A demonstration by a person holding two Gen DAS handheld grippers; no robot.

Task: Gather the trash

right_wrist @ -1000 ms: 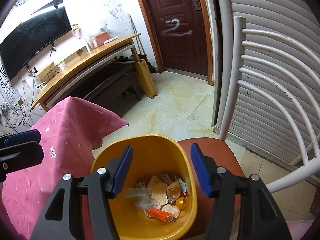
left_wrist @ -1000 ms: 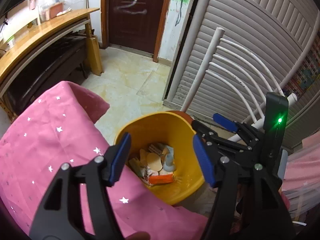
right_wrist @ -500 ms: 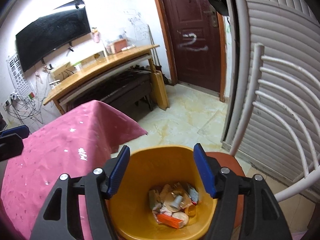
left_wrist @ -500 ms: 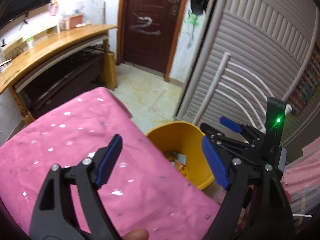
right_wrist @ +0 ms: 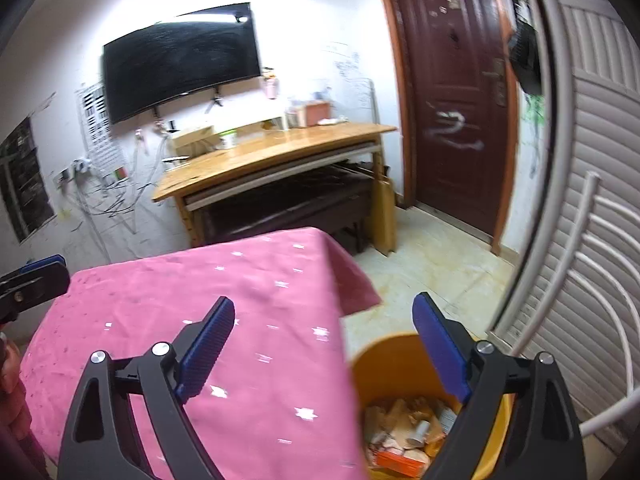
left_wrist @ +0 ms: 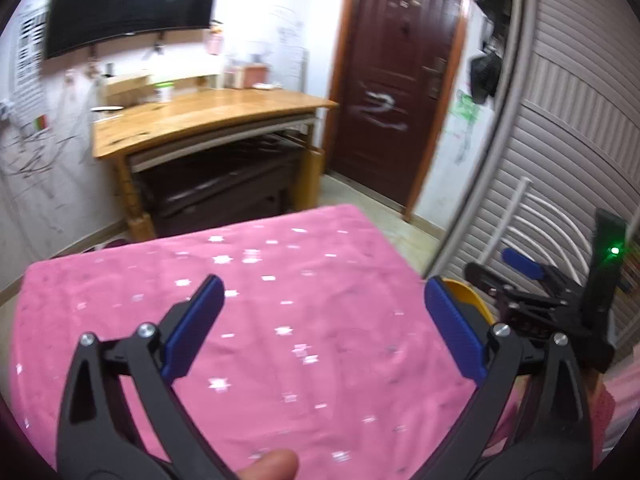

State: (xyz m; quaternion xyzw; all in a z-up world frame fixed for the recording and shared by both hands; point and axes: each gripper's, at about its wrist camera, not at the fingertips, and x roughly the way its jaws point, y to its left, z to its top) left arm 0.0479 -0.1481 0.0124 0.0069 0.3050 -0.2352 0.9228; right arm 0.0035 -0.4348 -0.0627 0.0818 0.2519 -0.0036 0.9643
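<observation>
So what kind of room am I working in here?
Most likely a lived-in room of a home: a wall-mounted TV above a wooden desk, a front door, and a pink star-print tablecloth.

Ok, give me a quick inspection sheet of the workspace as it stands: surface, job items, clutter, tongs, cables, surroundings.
Surface: pink star-print tablecloth, no trash seen on it.
Job's things: yellow bin beside the table, holding mixed wrappers and an orange packet.
Clutter: nothing seen on the cloth.
Tongs: left tongs open, empty; right tongs open, empty.
Cables: loose wires hanging on the wall under the TV.
Surroundings: wooden desk, brown door, white chair back.
</observation>
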